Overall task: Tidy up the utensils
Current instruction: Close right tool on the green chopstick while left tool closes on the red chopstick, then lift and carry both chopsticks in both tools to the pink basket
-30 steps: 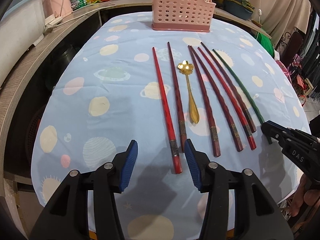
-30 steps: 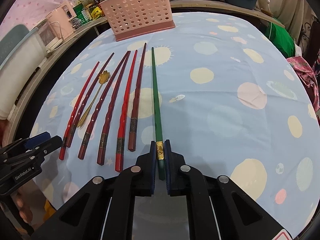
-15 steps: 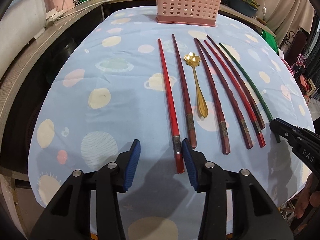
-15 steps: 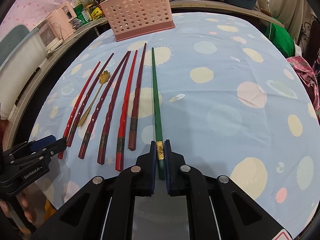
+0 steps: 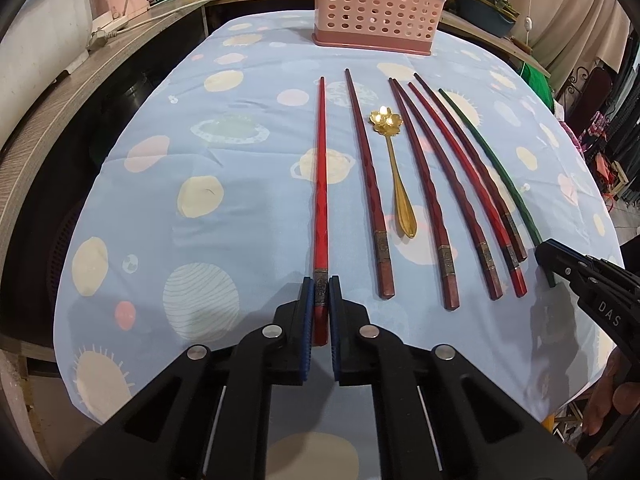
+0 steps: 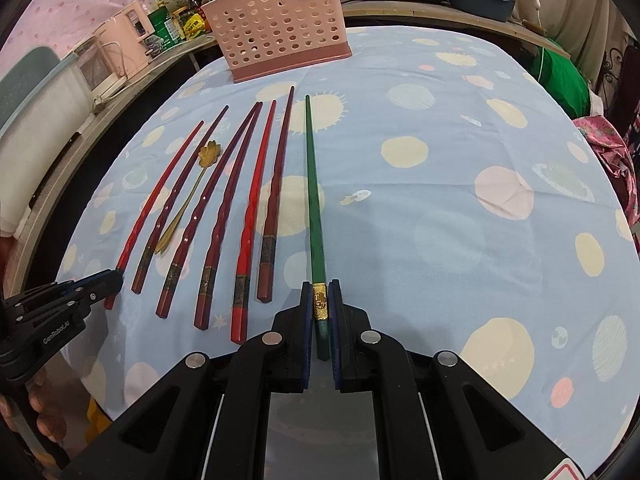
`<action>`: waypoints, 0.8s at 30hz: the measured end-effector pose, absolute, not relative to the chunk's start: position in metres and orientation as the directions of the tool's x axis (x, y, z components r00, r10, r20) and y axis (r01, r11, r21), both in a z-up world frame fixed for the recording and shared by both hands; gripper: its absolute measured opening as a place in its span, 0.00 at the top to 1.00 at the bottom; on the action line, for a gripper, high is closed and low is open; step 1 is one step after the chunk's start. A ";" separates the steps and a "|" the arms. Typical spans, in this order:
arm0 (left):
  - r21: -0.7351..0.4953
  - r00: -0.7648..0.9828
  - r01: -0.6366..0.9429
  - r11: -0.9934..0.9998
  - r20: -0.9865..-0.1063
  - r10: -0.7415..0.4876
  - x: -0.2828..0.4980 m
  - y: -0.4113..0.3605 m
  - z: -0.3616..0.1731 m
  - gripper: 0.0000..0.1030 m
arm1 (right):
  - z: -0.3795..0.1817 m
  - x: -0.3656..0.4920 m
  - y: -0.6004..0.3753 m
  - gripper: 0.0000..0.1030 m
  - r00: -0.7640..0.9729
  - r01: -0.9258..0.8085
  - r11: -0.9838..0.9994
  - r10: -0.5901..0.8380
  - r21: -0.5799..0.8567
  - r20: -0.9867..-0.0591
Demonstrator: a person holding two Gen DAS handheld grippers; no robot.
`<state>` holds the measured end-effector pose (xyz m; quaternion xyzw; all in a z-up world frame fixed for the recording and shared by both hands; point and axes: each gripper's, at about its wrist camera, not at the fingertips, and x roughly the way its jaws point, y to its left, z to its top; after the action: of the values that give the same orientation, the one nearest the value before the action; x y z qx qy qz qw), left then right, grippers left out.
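The left hand-held gripper (image 5: 321, 300) has just been closing, and its blue pads now clamp the near end of the bright red chopstick (image 5: 320, 184), the leftmost of the row lying on the table (image 5: 168, 184). The right hand-held gripper (image 6: 320, 312) is clamped on the gold-banded end of the green chopstick (image 6: 314, 200), at the row's right edge. Between them lie five more reddish chopsticks and a gold flower-bowled spoon (image 5: 394, 168). A pink perforated utensil basket (image 5: 376, 4) stands upright at the far end, well apart.
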<state>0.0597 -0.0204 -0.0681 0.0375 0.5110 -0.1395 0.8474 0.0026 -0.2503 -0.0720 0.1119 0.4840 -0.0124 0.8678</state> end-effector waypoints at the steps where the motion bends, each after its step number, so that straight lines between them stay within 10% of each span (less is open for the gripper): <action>1: -0.081 0.439 0.274 0.958 -0.876 -0.199 0.059 -0.020 -0.068 0.93 | -0.072 0.003 -0.250 0.93 0.532 0.131 0.974 0.087 0.183 -0.842; 24: -0.123 0.579 0.219 0.968 -0.782 -0.230 0.102 -0.007 0.034 0.93 | 0.026 0.037 -0.287 0.93 0.704 0.135 0.963 0.073 0.234 -0.706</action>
<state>0.1016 -0.0073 0.0337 -0.0064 0.4410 -0.1262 0.8886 0.0375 -0.2870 0.0259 0.1351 0.3841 -0.0169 0.9132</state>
